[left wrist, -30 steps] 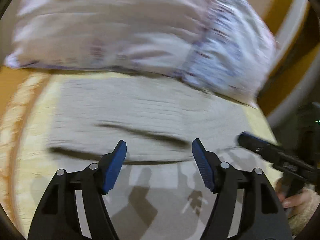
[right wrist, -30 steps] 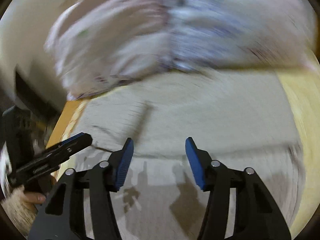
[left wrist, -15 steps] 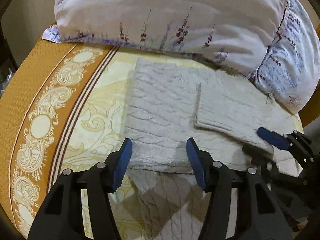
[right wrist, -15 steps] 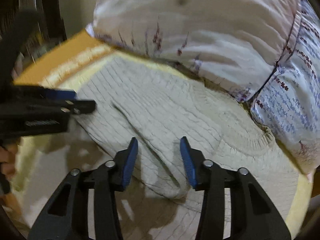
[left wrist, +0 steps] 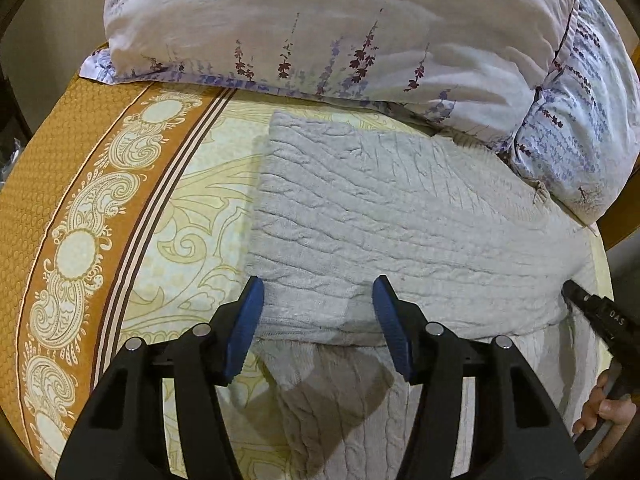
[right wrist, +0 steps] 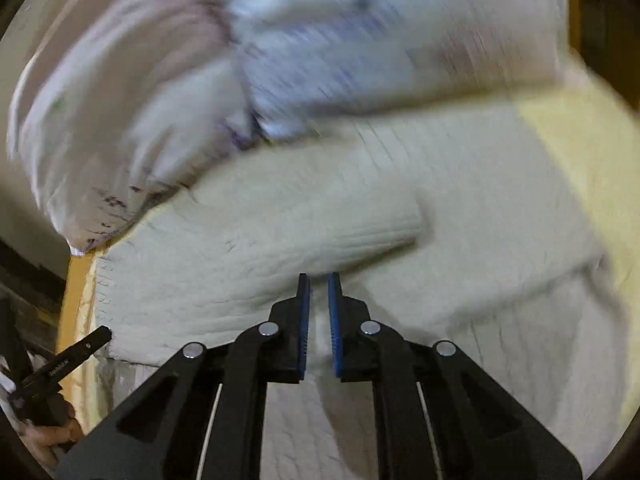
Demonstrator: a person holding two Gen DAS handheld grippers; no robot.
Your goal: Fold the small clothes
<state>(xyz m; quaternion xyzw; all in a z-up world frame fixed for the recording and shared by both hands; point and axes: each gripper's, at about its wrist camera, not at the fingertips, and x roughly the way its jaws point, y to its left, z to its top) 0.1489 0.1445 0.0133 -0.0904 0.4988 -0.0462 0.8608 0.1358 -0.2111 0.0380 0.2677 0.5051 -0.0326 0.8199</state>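
Under both claws — sweater [left wrist: 400,216] | right claw [right wrist: 318,304] closing on knit

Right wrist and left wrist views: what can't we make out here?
- Right wrist view: motion blur smears the pillow and the sweater; its knit is unreadable.
- Right tool: closing; whether its pads pinch fabric is unclear, as blur hides the gap.
- Left wrist view: the sweater's lower part runs under the left tool and off the bottom edge.
- Its far edge: tucked under the pillow.
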